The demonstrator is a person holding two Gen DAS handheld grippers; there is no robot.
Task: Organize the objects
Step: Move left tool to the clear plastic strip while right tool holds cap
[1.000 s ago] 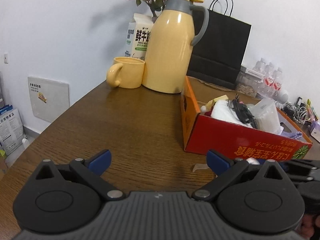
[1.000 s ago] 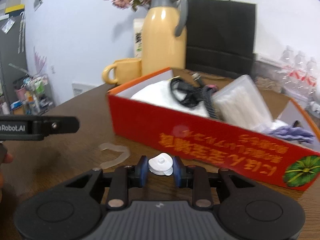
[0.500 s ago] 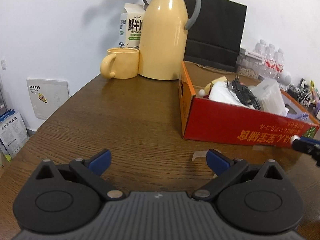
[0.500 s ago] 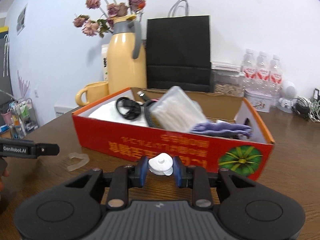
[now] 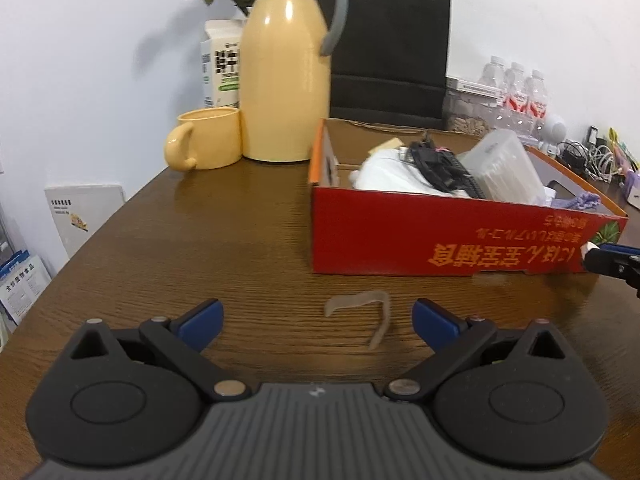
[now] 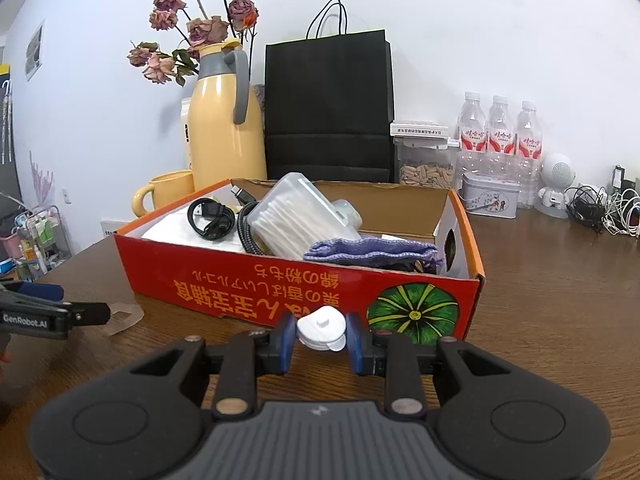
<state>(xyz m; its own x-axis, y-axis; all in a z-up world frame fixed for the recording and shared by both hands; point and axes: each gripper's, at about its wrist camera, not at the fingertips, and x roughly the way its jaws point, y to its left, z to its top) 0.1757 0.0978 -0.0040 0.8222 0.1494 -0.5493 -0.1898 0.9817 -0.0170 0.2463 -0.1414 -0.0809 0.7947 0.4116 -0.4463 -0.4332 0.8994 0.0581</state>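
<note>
Right gripper (image 6: 321, 340) pinched a small white plastic cap (image 6: 322, 327) between its blue pads, low over the wooden table (image 6: 552, 300) and just in front of the red box (image 6: 256, 284). Left gripper (image 5: 316, 318) spread wide, holding nothing, hovering above the table with a bent clear plastic strip (image 5: 370, 312) lying between its blue fingertips (image 5: 202, 318). From the right wrist view only: the strip partly hidden behind the left gripper's black finger at the far left, a purple cloth (image 6: 372, 252) draped at the near right end of the box, a clear box of cotton swabs (image 6: 298, 216) leaning against coiled black cables (image 6: 212, 218), and, behind on the table, three water bottles (image 6: 502, 136), a small tin (image 6: 490, 198) and a little white robot figure (image 6: 556, 180). From the left wrist view only: the strip's full hooked shape, the milk carton (image 5: 222, 68) behind the yellow mug (image 5: 204, 140), and the right gripper's tip with a sliver of the cap poking in at the right edge, near the box's front corner. In both: the yellow thermos jug (image 5: 286, 68), the black paper bag (image 5: 390, 52) and dried roses (image 6: 188, 32) against the wall.
</note>
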